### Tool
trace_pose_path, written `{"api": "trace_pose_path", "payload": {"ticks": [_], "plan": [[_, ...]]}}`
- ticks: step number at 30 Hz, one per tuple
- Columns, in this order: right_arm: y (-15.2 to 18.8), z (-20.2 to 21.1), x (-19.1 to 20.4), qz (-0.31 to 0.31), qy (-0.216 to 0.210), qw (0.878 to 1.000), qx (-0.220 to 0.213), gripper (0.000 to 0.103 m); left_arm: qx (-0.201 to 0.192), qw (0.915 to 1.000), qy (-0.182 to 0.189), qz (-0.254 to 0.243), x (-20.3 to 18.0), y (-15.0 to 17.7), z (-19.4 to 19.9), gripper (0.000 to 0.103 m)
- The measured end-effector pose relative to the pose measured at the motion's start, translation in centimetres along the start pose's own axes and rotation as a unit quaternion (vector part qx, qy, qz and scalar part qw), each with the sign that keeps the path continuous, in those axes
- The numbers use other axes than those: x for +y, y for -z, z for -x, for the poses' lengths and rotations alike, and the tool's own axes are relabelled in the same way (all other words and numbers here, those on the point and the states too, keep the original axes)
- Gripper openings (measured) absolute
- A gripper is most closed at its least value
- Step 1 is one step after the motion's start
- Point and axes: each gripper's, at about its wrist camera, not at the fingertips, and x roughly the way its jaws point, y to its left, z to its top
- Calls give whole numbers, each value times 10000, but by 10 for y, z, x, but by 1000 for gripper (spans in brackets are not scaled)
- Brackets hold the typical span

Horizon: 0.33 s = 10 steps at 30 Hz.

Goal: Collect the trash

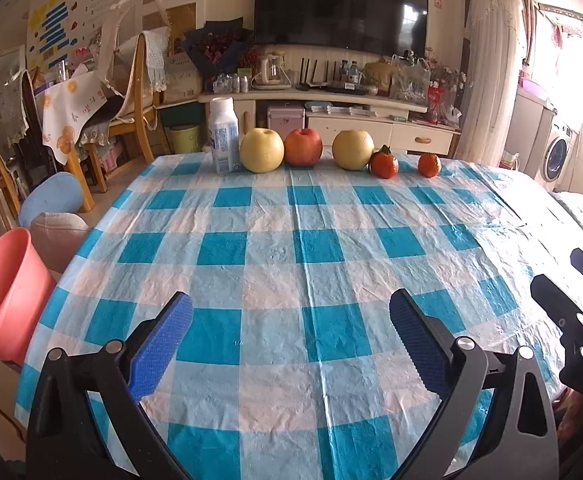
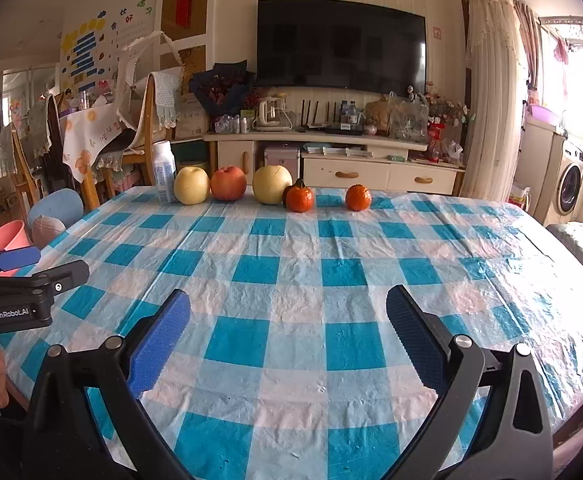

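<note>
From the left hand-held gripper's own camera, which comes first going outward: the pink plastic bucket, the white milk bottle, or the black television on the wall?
1. Pink plastic bucket, low at the table's left edge, beside the left hand-held gripper.
2. White milk bottle, standing at the table's far edge, left end of the fruit row.
3. Black television, on the wall beyond the table.

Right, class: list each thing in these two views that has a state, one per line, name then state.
left tool: open, empty, above the near table.
right tool: open, empty.
white bottle: upright, cap on, far edge.
pink bin: open-topped, beside the table's left edge.
television: screen dark.
fruit row: whole, unpeeled, resting on the checked tablecloth.
</note>
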Motion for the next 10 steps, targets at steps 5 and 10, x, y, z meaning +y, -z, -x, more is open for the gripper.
{"api": "trace_pose_path", "payload": {"ticks": [5, 10], "plan": [[-12, -44, -1, -124, -197, 9985, 497, 99, 467, 9987, -200, -26, -6, -21, -55, 98], [-19, -104, 3, 22, -230, 9924, 1211, 99, 1093, 9936, -246, -120, -15, -31, -118, 98]]}}
